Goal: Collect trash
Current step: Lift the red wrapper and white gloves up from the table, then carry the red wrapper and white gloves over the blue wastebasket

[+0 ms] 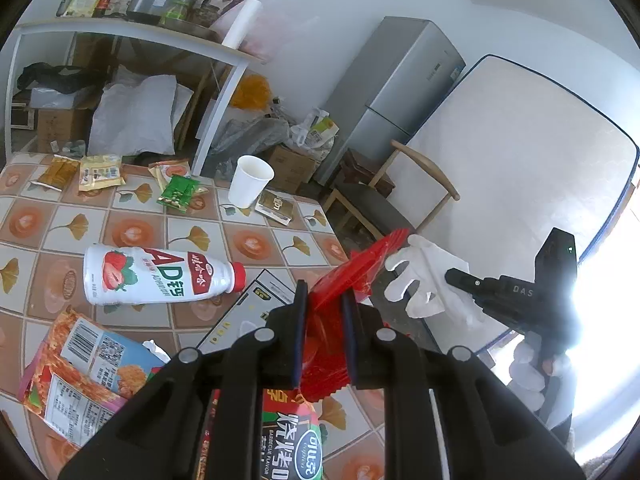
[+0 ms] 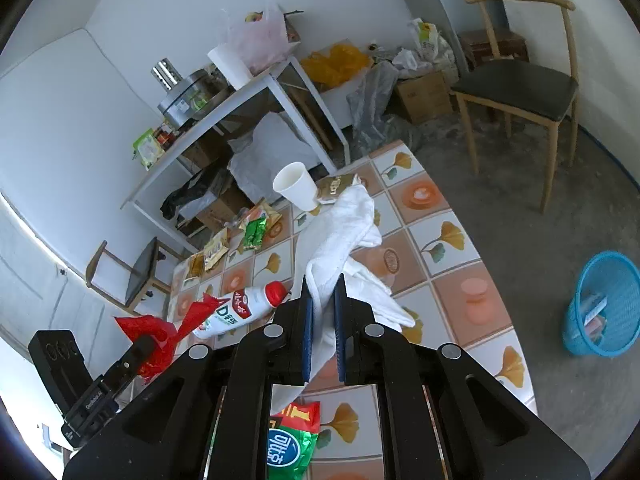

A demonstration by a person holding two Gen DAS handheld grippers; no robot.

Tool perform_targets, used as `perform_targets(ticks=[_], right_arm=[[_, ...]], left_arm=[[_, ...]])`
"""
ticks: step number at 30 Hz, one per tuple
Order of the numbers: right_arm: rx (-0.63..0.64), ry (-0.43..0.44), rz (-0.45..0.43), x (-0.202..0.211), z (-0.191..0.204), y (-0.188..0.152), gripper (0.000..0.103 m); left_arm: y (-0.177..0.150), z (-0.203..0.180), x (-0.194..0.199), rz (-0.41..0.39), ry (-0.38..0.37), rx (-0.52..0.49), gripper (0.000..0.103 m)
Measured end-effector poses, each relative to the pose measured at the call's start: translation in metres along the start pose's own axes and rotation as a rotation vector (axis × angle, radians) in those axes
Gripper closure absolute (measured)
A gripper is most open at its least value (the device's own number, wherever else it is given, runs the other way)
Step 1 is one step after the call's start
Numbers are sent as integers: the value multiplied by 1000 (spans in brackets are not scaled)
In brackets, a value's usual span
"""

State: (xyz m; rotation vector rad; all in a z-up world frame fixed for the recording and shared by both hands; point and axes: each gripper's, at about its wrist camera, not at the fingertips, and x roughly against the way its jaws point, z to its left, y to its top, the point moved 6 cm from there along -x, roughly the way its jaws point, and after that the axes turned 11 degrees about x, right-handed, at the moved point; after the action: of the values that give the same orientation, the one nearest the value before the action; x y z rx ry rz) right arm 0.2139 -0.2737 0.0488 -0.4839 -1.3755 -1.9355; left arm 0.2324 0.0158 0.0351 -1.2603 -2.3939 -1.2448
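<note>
My left gripper [image 1: 325, 312] is shut on a red wrapper [image 1: 352, 276] and holds it above the tiled table [image 1: 132, 236]. The wrapper also shows in the right wrist view [image 2: 160, 330]. My right gripper [image 2: 323, 304] is shut on a white cloth [image 2: 340, 236] that drapes over the table; the cloth shows in the left wrist view [image 1: 424, 276]. A strawberry drink bottle [image 1: 156, 276] lies on its side. A white paper cup [image 1: 250, 180] stands at the far edge. A blue trash basket [image 2: 604, 304] sits on the floor right of the table.
Snack wrappers [image 1: 100, 172] lie along the table's far side, a large printed bag [image 1: 84, 372] at the near left, a green-red chip bag [image 2: 294, 440] under the grippers. A wooden chair [image 2: 520, 80], a shelf table [image 1: 132, 28], a fridge [image 1: 400, 84] and boxes stand around.
</note>
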Motion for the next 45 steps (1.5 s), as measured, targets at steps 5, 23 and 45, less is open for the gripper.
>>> perform_targets(ticks=[5, 23, 45], right_arm=[[-1, 0, 0, 1, -1, 0, 95], [-7, 4, -17, 8, -3, 3, 95], [-289, -102, -226, 138, -163, -47, 95]], left_arm=[[-1, 0, 0, 0, -3, 1, 88], [-1, -1, 0, -4, -5, 4, 88], [-69, -191, -137, 418, -173, -192, 88]])
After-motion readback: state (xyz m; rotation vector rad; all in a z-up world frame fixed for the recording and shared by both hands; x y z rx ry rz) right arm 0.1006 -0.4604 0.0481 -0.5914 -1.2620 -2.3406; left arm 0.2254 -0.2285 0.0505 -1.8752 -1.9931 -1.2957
